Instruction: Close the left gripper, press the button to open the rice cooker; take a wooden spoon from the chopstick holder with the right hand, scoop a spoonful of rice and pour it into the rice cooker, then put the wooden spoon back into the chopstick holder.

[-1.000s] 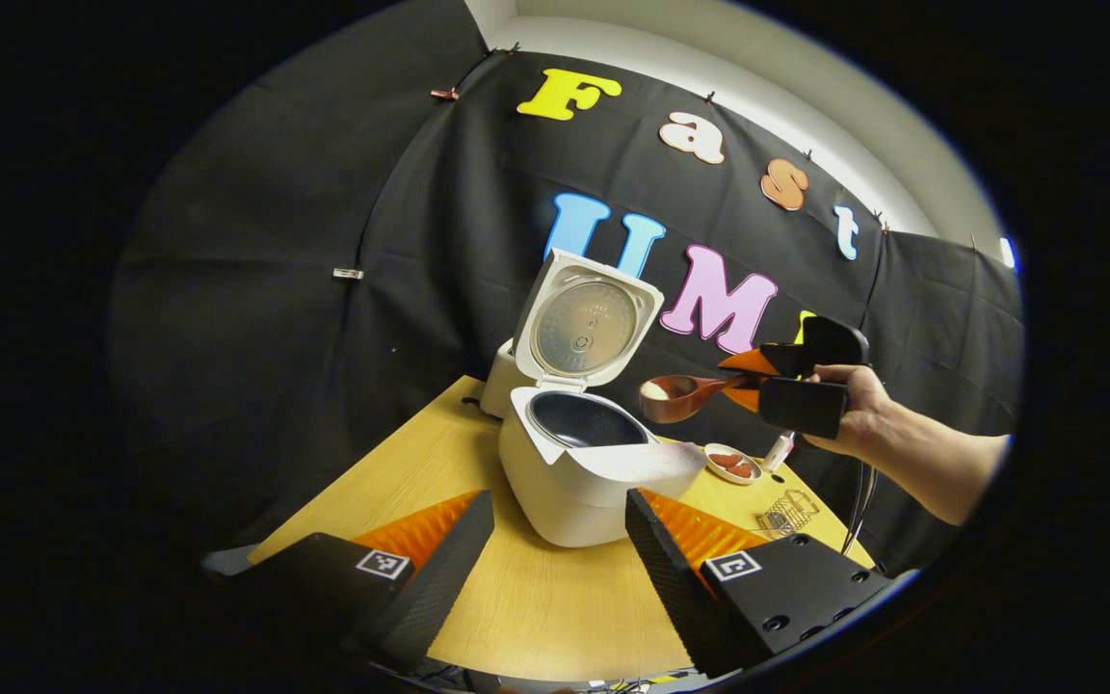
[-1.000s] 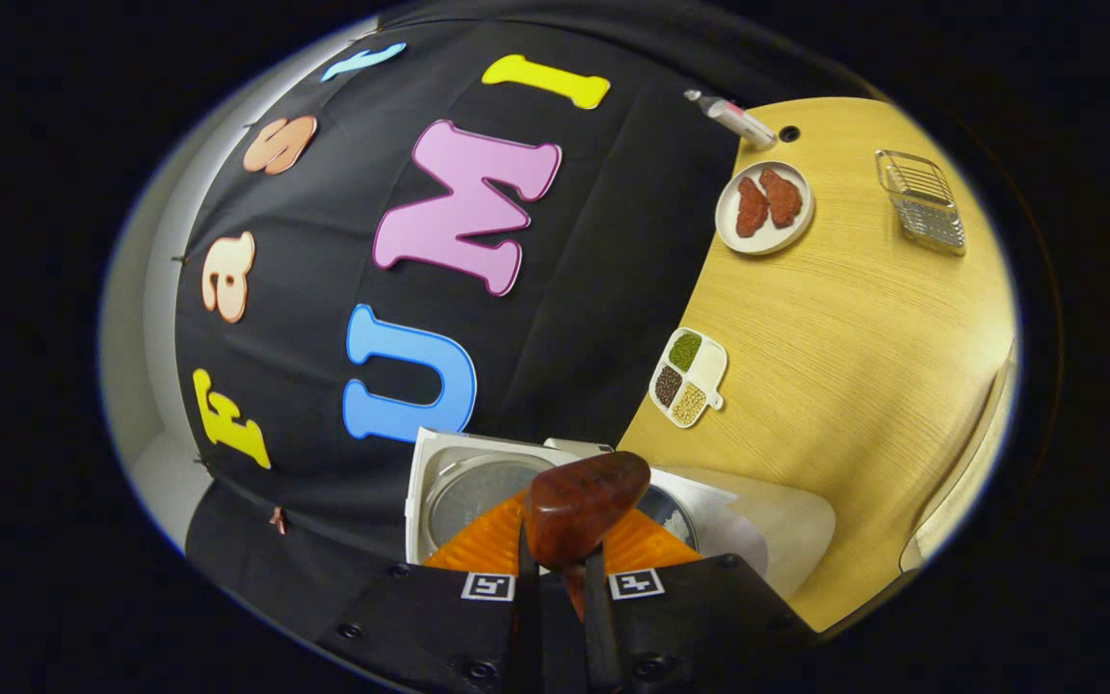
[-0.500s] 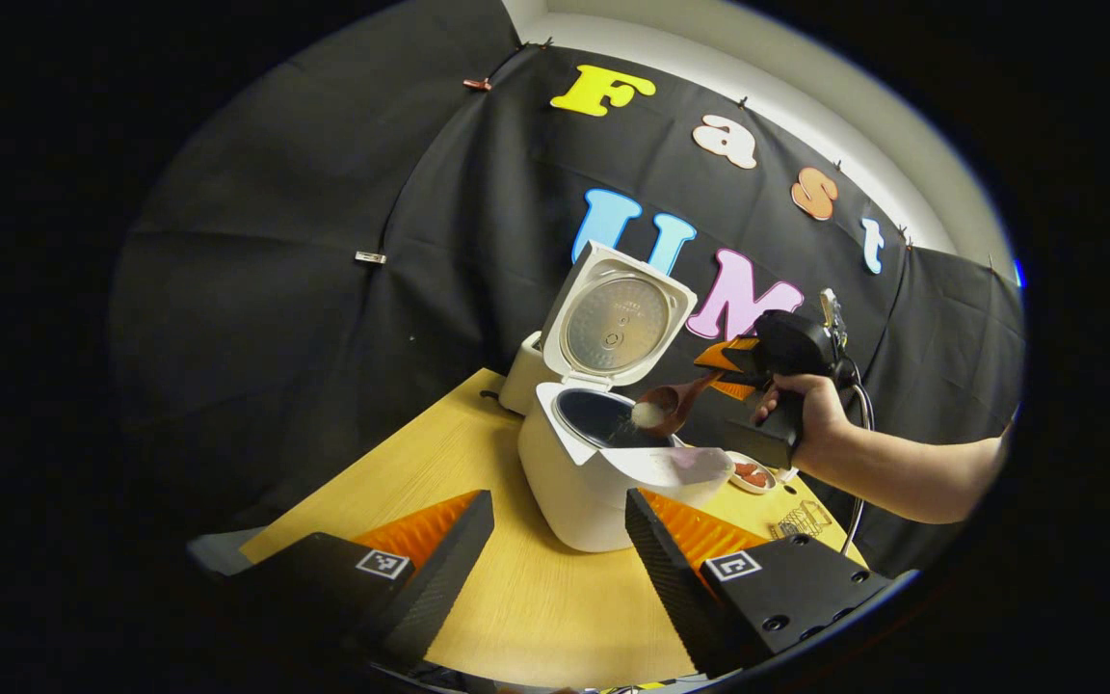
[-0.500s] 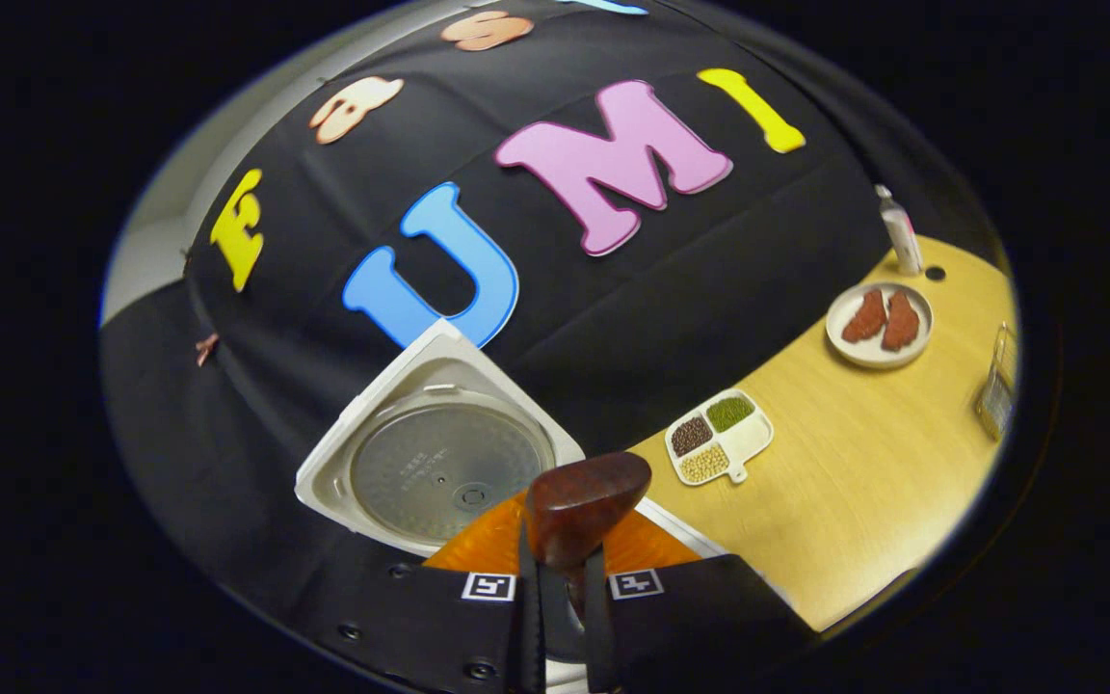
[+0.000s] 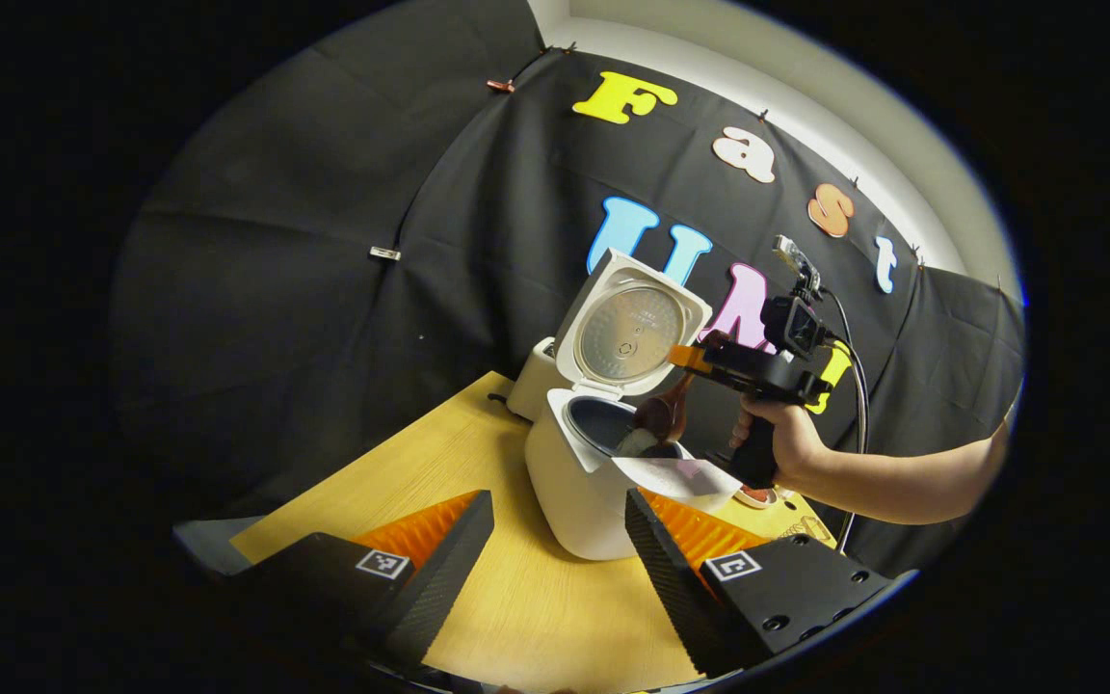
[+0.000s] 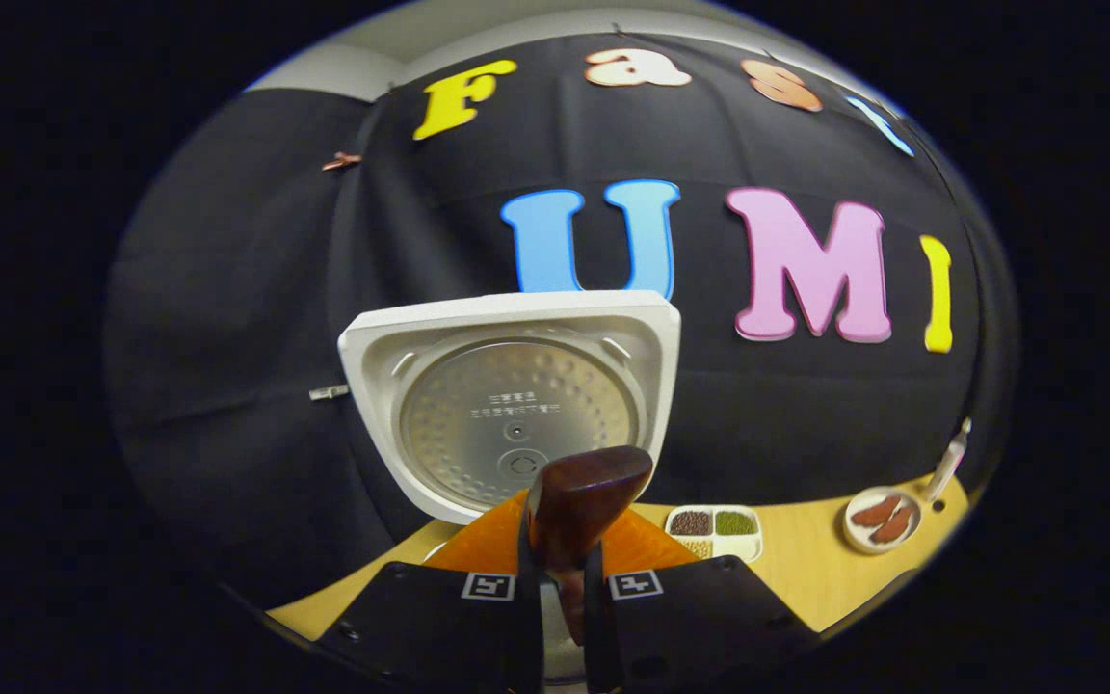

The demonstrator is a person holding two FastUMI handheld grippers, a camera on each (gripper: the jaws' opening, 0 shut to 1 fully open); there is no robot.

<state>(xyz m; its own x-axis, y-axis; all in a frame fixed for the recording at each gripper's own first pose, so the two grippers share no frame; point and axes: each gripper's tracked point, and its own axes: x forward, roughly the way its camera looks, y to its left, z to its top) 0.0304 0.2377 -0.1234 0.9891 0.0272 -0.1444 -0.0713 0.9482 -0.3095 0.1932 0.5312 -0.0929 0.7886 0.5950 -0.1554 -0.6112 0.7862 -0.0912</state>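
The rice cooker point(image 5: 603, 463) stands on the table point(image 5: 401, 472) with its lid point(image 5: 630, 328) swung up, so the button press looks done. The right gripper point(image 5: 700, 359) is clenched on the handle of the wooden spoon point(image 5: 661, 416); in the left gripper view the spoon is tipped bowl-down over the open pot, with something pale under it that I take for rice going in. From the right gripper view the spoon point(image 6: 579, 501) sticks up between the closed fingers with the lid point(image 6: 512, 405) right ahead. The left gripper point(image 5: 555, 540) hangs back near the cooker, fingers apart, holding nothing. By my reckoning the pour is at or near its end, and what remains is carrying the spoon back to the chopstick holder, which I can't pick out from here.
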